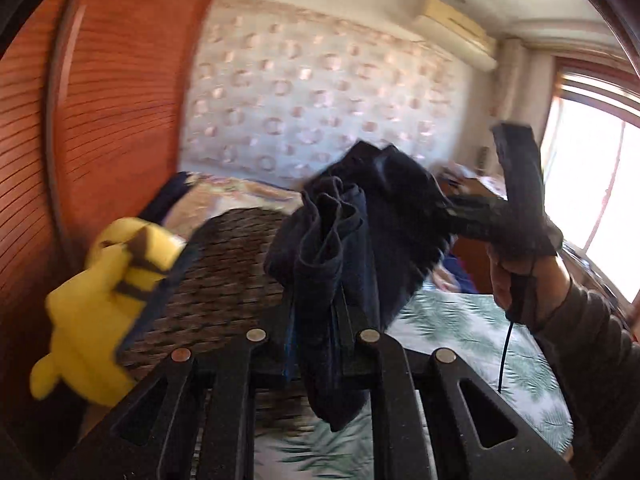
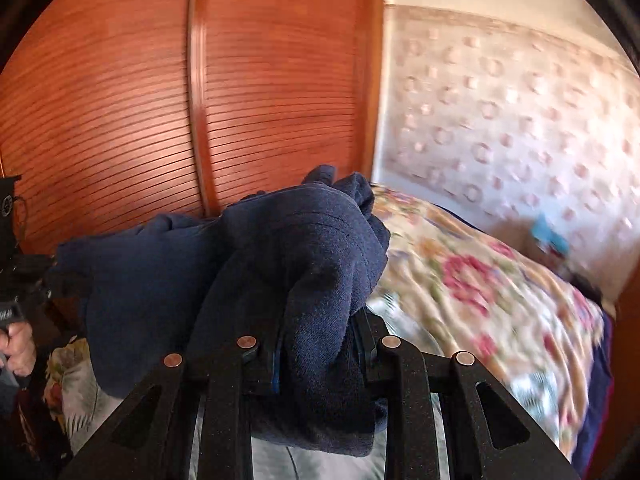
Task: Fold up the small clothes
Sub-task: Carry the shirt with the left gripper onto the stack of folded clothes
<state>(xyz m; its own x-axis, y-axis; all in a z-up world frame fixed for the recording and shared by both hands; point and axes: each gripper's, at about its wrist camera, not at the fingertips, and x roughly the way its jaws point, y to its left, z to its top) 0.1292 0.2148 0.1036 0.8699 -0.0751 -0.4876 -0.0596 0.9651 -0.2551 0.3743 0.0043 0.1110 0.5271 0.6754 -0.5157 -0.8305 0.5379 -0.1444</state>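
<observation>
Out in front of the left gripper point(image 1: 316, 344), in its own wrist view, a dark navy garment point(image 1: 340, 248) hangs bunched between the two fingers, which are pinched in on a thick fold of it, and the cloth spills down over the gripper's front edge while the rest rises up and away to the right. Over there the right gripper point(image 1: 448, 210) bites into the far end of the same cloth, so the garment is strung between the two tools, up in the air above the bed point(image 1: 480, 328) with its leaf-print sheet. The person's right hand point(image 1: 516, 276) wraps the handle, sleeve running off to the lower right. To the left of the left gripper sits a yellow plush toy point(image 1: 100, 300), blurred, beside a brown woven basket point(image 1: 224, 280); beyond them a ribbed wooden wardrobe door point(image 1: 112, 100), and a bright window point(image 1: 592, 200) far right. Now the right wrist view: right up against the right gripper point(image 2: 316, 344) the navy garment point(image 2: 260, 264) fills the middle, fingers clamped on a heavy wad, cloth stretching off left toward the left gripper point(image 2: 24, 280) at the edge, where its jaws are hidden by fabric. The left hand point(image 2: 18, 346) shows just below. Off to the right lies a flowered bedspread point(image 2: 480, 280), blurred, with the wardrobe door point(image 2: 160, 100) behind.
</observation>
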